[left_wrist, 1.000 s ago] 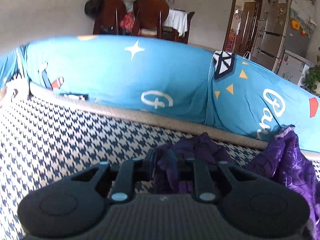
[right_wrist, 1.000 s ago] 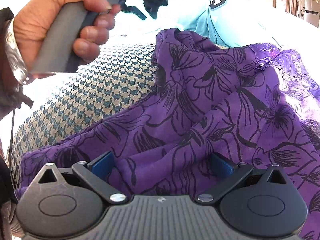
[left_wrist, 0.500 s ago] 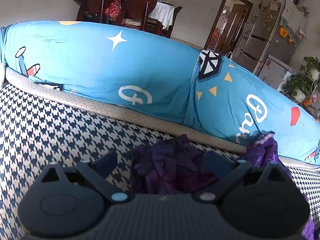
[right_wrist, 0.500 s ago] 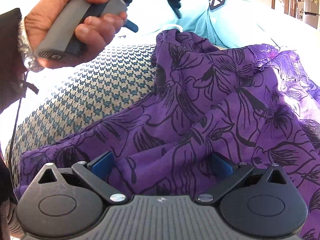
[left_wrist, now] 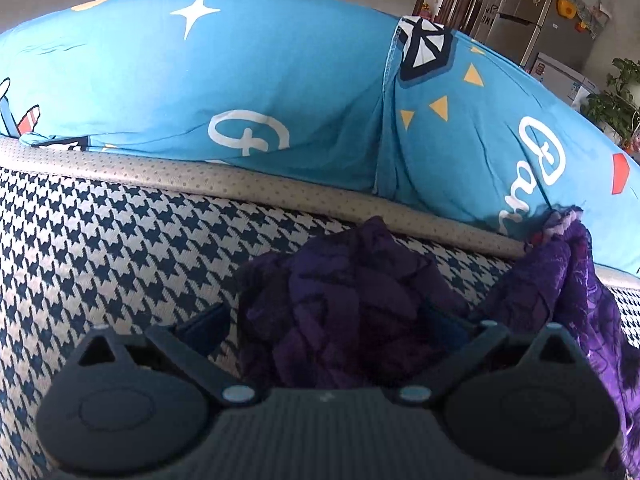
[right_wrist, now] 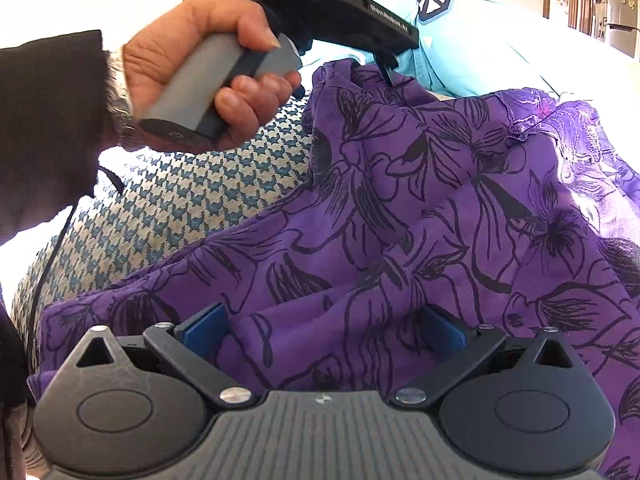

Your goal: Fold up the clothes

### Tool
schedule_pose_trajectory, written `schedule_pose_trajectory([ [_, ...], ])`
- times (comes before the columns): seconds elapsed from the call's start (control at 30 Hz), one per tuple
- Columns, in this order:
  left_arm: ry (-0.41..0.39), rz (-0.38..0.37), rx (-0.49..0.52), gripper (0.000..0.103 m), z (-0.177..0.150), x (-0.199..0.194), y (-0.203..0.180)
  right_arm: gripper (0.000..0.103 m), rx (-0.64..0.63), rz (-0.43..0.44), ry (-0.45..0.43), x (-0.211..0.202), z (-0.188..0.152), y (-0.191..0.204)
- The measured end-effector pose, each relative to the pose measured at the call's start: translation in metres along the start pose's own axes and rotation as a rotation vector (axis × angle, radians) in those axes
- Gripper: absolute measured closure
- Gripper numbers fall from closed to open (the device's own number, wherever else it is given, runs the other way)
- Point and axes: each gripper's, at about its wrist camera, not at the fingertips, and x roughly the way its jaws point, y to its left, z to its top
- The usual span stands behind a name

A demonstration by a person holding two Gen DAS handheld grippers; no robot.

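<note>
- On the houndstooth sofa seat [right_wrist: 168,208]: purple floral garment [right_wrist: 420,220], rumpled, far edge against blue cushions [left_wrist: 240,80].
- Left gripper [left_wrist: 324,320] jaws opening, wide apart, bunched fabric between, pads not pressing.
- Right gripper [right_wrist: 322,328] spread wide over cloth, no grip.
- Hand [right_wrist: 192,76] holds left tool handle.

Open houndstooth sofa seat [left_wrist: 120,248] lies left of the bunched purple garment [left_wrist: 352,300], bare up to the grey piping; free passage there. Behind the piping the blue printed cushion [left_wrist: 240,80] walls off the back along the whole width. A second raised purple fold at right touches that cushion, closing the right side. Left hand-held gripper [left_wrist: 332,320], jaws opening, straddles the bunch, pads clear of it. In the right wrist view the garment covers the centre and right; bare seat shows only at left, under the person's hand [right_wrist: 200,76].
</note>
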Motion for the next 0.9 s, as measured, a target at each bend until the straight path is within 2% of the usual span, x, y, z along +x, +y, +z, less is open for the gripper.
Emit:
schedule_pose_trajectory([
  [0.1, 0.011, 0.016, 0.006, 0.006, -0.004, 0.008, -0.001, 0.000, -0.001, -0.001, -0.004, 0.000, 0.000, 0.000],
  [0.17, 0.028, 0.005, 0.009, 0.028, -0.006, 0.012, -0.001, 0.000, 0.000, 0.000, -0.005, 0.000, 0.000, 0.000],
  [0.23, 0.025, -0.001, 0.024, 0.038, -0.009, 0.013, -0.004, 0.000, -0.001, -0.001, -0.011, 0.000, -0.001, 0.000],
  [0.37, 0.000, -0.004, 0.035, 0.073, -0.011, 0.006, -0.011, 0.000, -0.006, -0.011, -0.025, 0.000, -0.002, 0.002],
  [0.43, -0.032, 0.012, 0.025, 0.078, -0.011, -0.001, -0.013, 0.000, -0.007, -0.019, -0.026, 0.001, -0.002, 0.003],
  [0.53, -0.120, 0.067, 0.014, 0.080, -0.007, -0.020, -0.014, 0.000, -0.010, -0.031, -0.026, 0.002, -0.001, 0.006],
  [0.67, -0.270, 0.176, -0.022, 0.080, 0.001, -0.052, -0.011, 0.000, -0.004, -0.038, -0.010, 0.005, 0.001, 0.006],
  [0.73, -0.321, 0.244, -0.062, 0.080, 0.003, -0.063, -0.002, 0.000, -0.010, -0.033, 0.007, 0.006, 0.005, 0.005],
  [0.8, -0.318, 0.305, -0.106, 0.077, 0.005, -0.065, 0.014, 0.000, 0.003, -0.022, 0.015, 0.007, 0.009, 0.002],
  [0.9, -0.217, 0.288, -0.240, 0.067, 0.005, -0.056, 0.050, 0.000, 0.034, 0.002, 0.023, 0.008, 0.014, -0.004],
])
